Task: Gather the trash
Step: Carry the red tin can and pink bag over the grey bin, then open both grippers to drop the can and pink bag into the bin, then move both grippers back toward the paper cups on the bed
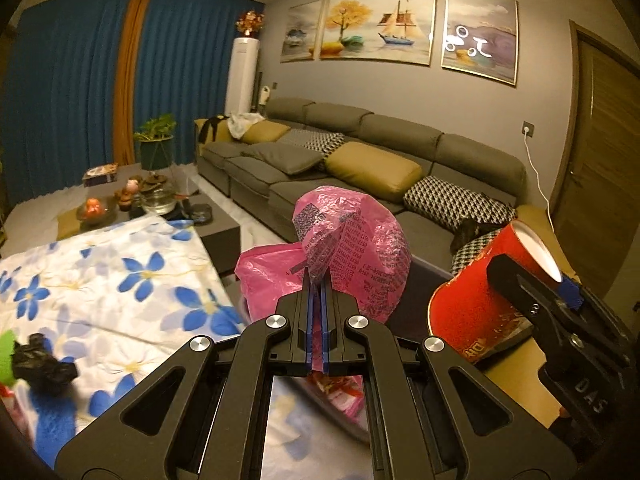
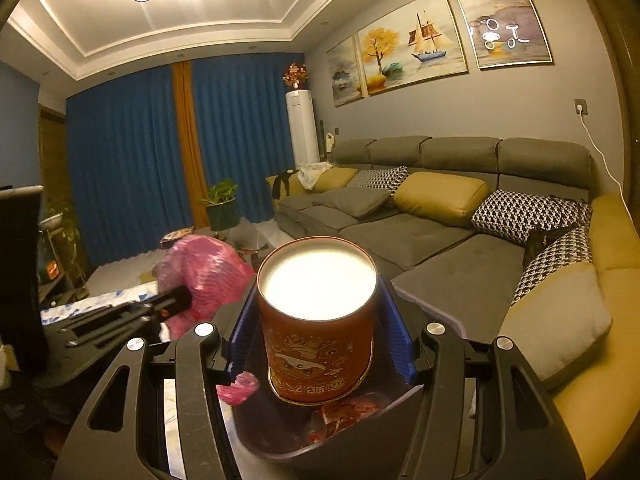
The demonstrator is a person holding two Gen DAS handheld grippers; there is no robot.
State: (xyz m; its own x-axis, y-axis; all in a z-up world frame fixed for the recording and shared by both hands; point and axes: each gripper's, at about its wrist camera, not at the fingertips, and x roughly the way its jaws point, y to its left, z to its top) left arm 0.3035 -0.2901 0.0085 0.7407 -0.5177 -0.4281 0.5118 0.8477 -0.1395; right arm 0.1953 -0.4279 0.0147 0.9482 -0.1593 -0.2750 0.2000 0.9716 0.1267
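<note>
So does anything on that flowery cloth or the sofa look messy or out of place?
Yes. A crumpled black scrap lies loose on the flowered cloth beside something green. On the sofa, white fabric and a dark garment are heaped at the far end.

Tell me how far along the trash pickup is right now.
Done: some red wrappers already lie in the dark bin. In hand: the left tool is shut on a crumpled pink plastic bag, and the right tool grips a red paper cup above that bin. Left: a black crumpled scrap on the floral cloth.
</note>
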